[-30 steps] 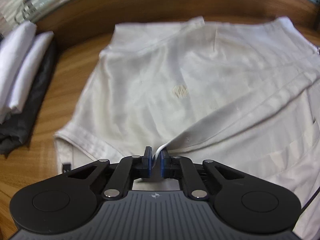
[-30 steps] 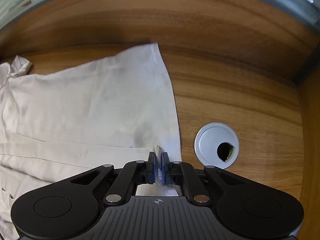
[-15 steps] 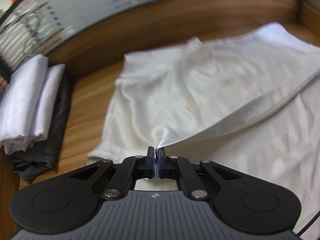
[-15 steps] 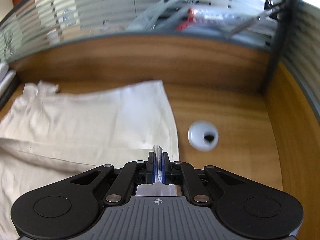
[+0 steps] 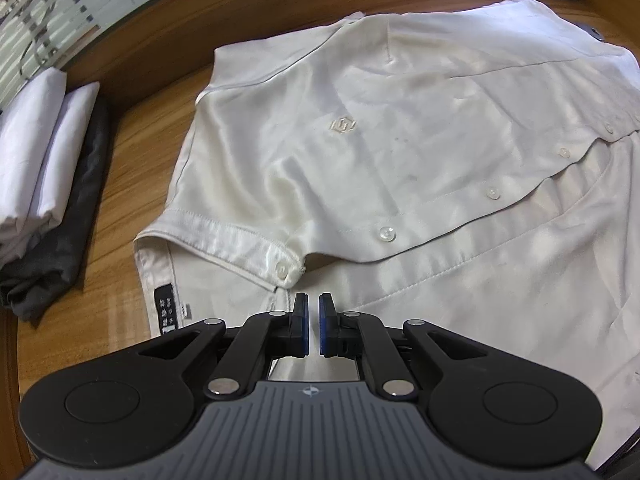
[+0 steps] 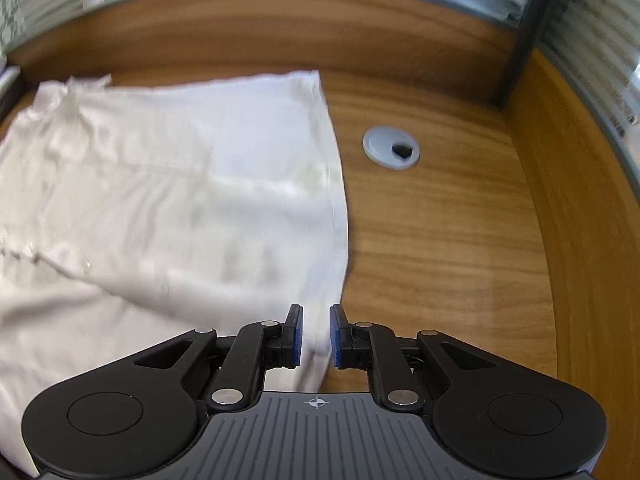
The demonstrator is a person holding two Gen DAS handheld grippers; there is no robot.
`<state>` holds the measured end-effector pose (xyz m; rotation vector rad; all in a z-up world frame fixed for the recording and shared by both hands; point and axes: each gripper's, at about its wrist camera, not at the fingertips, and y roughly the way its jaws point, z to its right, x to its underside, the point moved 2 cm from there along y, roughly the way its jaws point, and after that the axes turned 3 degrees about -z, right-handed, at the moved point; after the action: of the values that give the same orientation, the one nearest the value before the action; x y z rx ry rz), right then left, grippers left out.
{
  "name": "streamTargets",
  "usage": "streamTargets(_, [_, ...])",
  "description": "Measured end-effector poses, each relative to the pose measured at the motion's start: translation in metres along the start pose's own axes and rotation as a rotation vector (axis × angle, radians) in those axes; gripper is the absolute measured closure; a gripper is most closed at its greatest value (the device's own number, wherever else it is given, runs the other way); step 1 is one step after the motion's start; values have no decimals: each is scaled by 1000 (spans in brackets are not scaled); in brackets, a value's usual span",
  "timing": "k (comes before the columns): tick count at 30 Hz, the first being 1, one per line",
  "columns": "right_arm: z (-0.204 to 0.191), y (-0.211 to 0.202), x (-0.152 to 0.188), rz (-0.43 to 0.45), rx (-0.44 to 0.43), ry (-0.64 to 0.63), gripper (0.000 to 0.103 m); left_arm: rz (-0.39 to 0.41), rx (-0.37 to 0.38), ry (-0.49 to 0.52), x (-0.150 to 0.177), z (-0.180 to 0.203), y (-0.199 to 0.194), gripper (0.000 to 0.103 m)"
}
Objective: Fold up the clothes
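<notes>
Hovering with jaws slightly apart and gripping nothing, the left claw (image 5: 311, 312) and right claw (image 6: 316, 328), just opened, sit over the white shirt (image 5: 400, 152) spread ahead on the table (image 6: 440, 240).

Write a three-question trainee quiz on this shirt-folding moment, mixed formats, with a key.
1. True or false: the left gripper is clamped on the white shirt.
2. What lies on the wooden desk right of the shirt's edge: A) scissors B) grey cable grommet C) mug
3. Fill in: the folded clothes left of the shirt are white over ____.

Key: 1 false, there is a small gap with no cloth in it; 2 B; 3 dark grey.
</notes>
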<state>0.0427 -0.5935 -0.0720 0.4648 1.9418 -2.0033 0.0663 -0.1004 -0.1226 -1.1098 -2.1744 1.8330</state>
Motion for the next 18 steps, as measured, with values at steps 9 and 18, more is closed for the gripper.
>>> streamTargets(9, [-10, 0, -21, 20, 1, 10, 85, 55, 30, -211, -2, -35, -26, 91])
streamTargets(18, [-1, 12, -58, 37, -9, 85, 80, 67, 56, -511, -58, -104, -8, 77])
